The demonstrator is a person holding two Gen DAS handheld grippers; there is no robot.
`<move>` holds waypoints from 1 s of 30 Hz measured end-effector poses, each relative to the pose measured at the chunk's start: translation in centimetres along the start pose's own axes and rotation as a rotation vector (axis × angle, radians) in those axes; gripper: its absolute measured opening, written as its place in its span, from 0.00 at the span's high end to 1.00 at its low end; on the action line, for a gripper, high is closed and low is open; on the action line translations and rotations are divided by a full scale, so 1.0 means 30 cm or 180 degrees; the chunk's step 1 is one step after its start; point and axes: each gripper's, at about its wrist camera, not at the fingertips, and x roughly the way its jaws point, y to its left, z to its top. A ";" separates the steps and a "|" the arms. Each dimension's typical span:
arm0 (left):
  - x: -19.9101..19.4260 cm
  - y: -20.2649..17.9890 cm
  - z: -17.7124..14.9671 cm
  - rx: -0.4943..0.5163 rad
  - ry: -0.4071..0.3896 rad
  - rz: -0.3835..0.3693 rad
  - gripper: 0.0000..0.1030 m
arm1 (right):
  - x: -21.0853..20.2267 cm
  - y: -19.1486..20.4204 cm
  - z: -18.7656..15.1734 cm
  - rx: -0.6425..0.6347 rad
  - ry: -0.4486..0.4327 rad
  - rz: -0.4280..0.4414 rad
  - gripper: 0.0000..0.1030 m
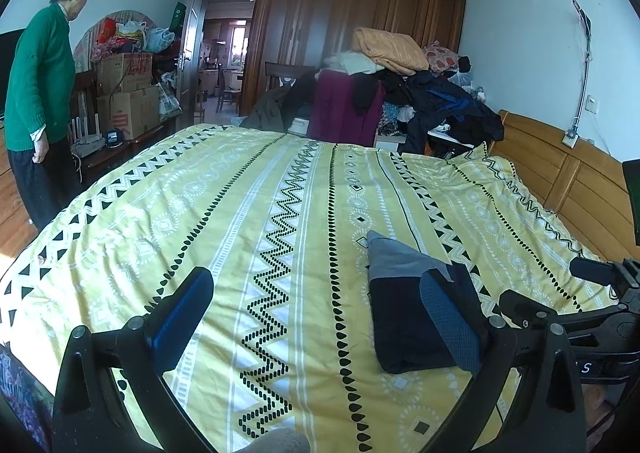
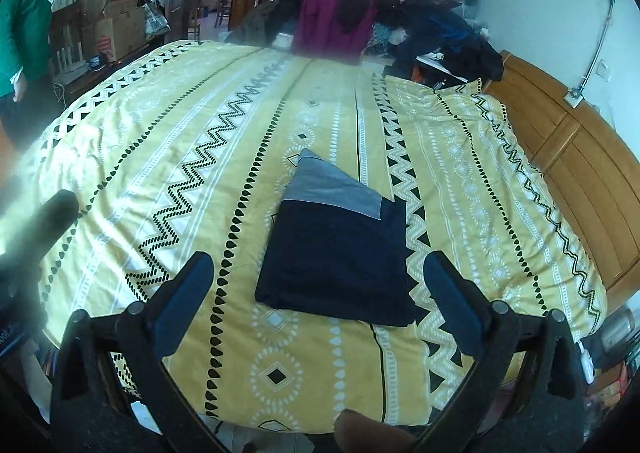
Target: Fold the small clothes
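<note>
Left to right. A person in a green sweater (image 1: 38, 81) stands off the bed's far left corner, well apart from the work. My left gripper (image 1: 320, 317) hovers over the near edge of the bed (image 1: 160, 221); its fingers (image 1: 184, 313) are spread wide, holding nothing. The folded garment (image 2: 340, 253), dark navy with a grey band at its far end, lies flat on the yellow patterned cover, right of centre and close to the near edge. My right gripper (image 2: 324, 301) hangs just short of the garment's near edge, fingers (image 2: 456, 305) also spread, one to either side of it, not touching as far as I can tell. A clothes pile (image 1: 420, 93) sits beyond the bed's far edge.

Step, as I judge it: this piece looks folded into a neat rectangle, so the fold seems done or on its last tidy. Next move likely calls for either a final half-fold, pinching the near edge and carrying it to the grey band, or setting it aside.
</note>
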 end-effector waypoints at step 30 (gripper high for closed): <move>0.011 -0.036 -0.009 0.0061 0.0000 -0.0113 0.00 | 0.002 0.013 -0.024 -0.0073 -0.0066 0.0199 0.00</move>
